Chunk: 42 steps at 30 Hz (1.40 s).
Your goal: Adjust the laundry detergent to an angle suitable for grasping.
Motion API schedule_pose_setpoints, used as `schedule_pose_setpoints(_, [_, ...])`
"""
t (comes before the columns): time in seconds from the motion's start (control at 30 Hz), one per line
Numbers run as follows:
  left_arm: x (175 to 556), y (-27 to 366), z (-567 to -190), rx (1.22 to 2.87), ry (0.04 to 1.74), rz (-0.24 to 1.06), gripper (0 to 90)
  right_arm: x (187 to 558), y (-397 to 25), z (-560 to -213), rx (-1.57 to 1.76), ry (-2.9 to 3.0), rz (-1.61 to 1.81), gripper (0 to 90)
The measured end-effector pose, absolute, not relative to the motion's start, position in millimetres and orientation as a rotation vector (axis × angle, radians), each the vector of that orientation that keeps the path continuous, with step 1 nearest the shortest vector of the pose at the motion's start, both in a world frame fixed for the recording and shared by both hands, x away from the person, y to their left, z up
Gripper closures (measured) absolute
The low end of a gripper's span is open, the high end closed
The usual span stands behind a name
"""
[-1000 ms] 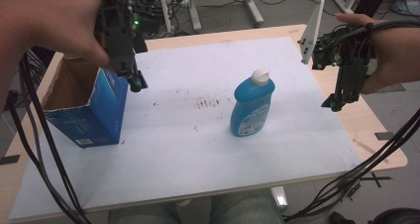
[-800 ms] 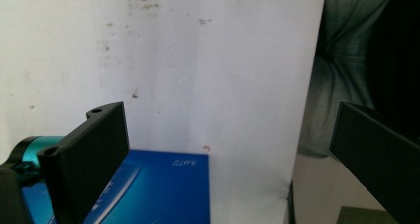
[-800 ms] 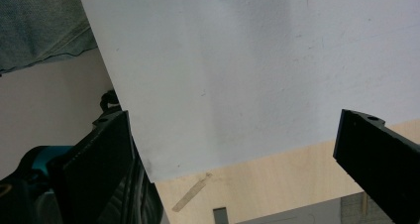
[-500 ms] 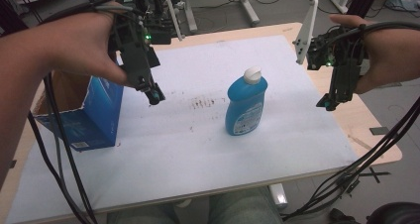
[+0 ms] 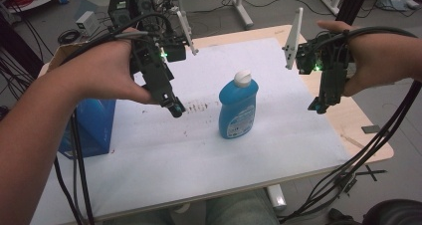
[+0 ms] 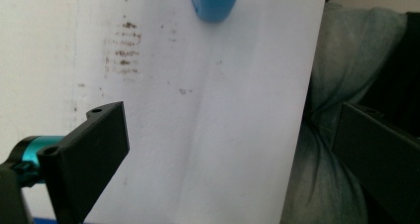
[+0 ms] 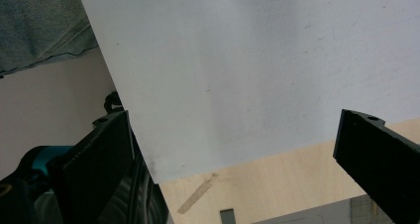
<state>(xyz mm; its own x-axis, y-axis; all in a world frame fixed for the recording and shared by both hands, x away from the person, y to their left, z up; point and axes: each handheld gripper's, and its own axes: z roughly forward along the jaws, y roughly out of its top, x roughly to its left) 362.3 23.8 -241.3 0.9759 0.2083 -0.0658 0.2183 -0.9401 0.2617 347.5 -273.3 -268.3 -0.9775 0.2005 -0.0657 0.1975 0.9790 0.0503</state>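
A blue cardboard box (image 5: 89, 128) stands at the left edge of the worktop (image 5: 149, 160). Right of it, the left claw (image 5: 174, 108) hangs wide open and empty over brown smudges (image 5: 196, 107) on the white sheet. The blue dish-soap bottle (image 5: 238, 108) stands upright mid-worktop, between both claws and touching neither. The right claw (image 5: 318, 105) hovers wide open, empty, near the right edge.
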Motion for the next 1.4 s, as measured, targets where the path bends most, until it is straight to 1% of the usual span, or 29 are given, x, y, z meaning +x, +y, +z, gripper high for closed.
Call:
schedule_pose_setpoints(0.07, [362, 20, -242, 2.835, 0.325, -0.036, 1.7, 347, -274, -269, 0.313, 3.056, 0.062, 1.2])
schedule_pose_setpoints(0.37, [363, 0, -250, 2.793, 0.347, -0.039, 1.7, 349, -278, -269, 0.309, 3.058, 0.069, 1.2])
schedule_pose_setpoints(0.97, [366, -26, -269, 2.704, 0.403, -0.033, 1.7, 352, -282, -273, 0.314, 3.061, 0.072, 1.2])
schedule_pose_setpoints(1.27, [366, -37, -273, 2.647, 0.445, 0.029, 1.7, 352, -281, -274, 0.314, 3.062, 0.071, 1.2])
schedule_pose_setpoints(1.4, [366, -43, -276, 2.621, 0.457, 0.030, 1.7, 352, -280, -274, 0.311, 3.062, 0.071, 1.2])
